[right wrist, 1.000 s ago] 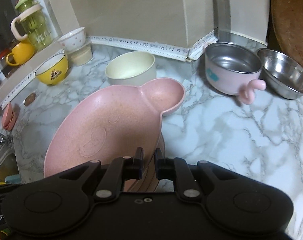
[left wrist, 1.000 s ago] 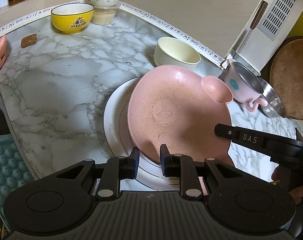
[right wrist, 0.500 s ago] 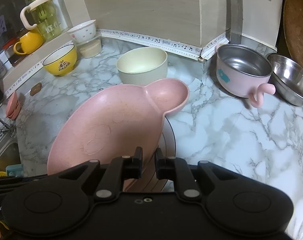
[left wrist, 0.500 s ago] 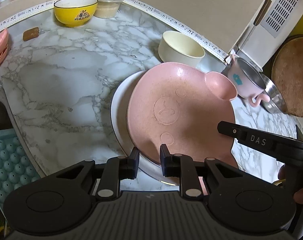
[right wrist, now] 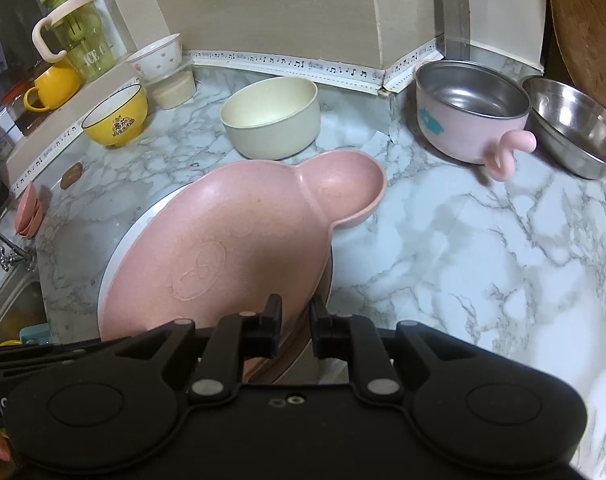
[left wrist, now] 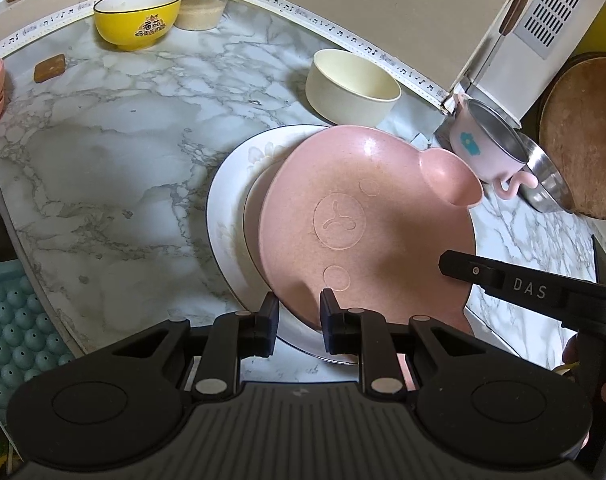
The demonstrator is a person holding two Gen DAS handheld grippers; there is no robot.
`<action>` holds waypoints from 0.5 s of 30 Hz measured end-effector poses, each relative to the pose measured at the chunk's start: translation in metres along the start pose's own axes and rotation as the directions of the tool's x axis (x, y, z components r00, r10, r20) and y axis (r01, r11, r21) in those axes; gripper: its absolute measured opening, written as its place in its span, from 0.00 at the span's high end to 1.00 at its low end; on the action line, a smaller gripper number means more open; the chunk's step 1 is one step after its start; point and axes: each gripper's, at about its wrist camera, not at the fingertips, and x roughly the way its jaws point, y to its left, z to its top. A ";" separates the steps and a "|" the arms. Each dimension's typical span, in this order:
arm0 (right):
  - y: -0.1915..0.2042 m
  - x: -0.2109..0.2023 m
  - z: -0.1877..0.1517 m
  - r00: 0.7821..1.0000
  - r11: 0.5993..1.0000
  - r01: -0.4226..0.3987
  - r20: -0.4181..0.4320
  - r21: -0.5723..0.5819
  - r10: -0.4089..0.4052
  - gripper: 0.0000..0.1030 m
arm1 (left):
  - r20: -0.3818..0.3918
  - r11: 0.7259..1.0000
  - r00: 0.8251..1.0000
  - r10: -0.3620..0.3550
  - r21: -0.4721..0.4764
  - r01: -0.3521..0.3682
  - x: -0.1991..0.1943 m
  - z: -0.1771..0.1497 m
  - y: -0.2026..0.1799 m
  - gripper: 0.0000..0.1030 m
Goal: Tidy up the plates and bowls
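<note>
the pink plate [left wrist: 363,220] has a bear face pressed into it and a small round ear cup at its far side. it lies tilted over a white plate [left wrist: 231,208] near the front edge of the marble counter [left wrist: 103,152]. the white plate sits flat on the counter and peeks out on the left side of the pink one.

the left gripper [left wrist: 295,322] has its two black fingers close together, with the near rim of the pink plate between them. it grips that rim. the right gripper [right wrist: 295,322] has its fingers pressed narrow too, pinching the pink plate's near edge on its own side. so both grippers hold the same plate.

behind the plates, toward the back edge of the counter, stands a cream bowl [right wrist: 271,120]. to its left is a yellow bowl [right wrist: 117,120] near the back left corner. a white bowl with small flowers [right wrist: 157,56] is stacked on a tub there. at the back right is a pink cup with a steel inside [right wrist: 471,116], and a steel bowl [right wrist: 575,124] is just beside it. small pink dishes [right wrist: 29,212] sit at the left edge by the sink.
</note>
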 end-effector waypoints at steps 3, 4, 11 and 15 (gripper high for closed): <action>-0.002 -0.001 -0.001 1.000 1.000 0.001 -0.001 -0.001 -0.001 0.86 | -0.001 1.000 1.000 -0.002 0.005 0.002 0.000 -0.001 -0.001 0.80; -0.002 -0.002 -0.002 1.000 1.000 -0.001 -0.001 0.000 0.001 0.86 | 0.001 1.000 1.000 -0.002 0.008 0.002 0.000 -0.002 -0.001 0.80; -0.005 -0.008 -0.003 0.999 0.999 0.003 0.034 -0.034 -0.002 0.85 | 0.011 1.000 1.000 -0.007 0.019 0.007 -0.001 -0.004 -0.003 0.75; -0.007 -0.014 -0.003 0.998 0.999 0.009 0.056 -0.044 -0.007 0.84 | 0.024 1.000 1.000 -0.003 0.031 0.002 -0.004 -0.005 -0.004 0.72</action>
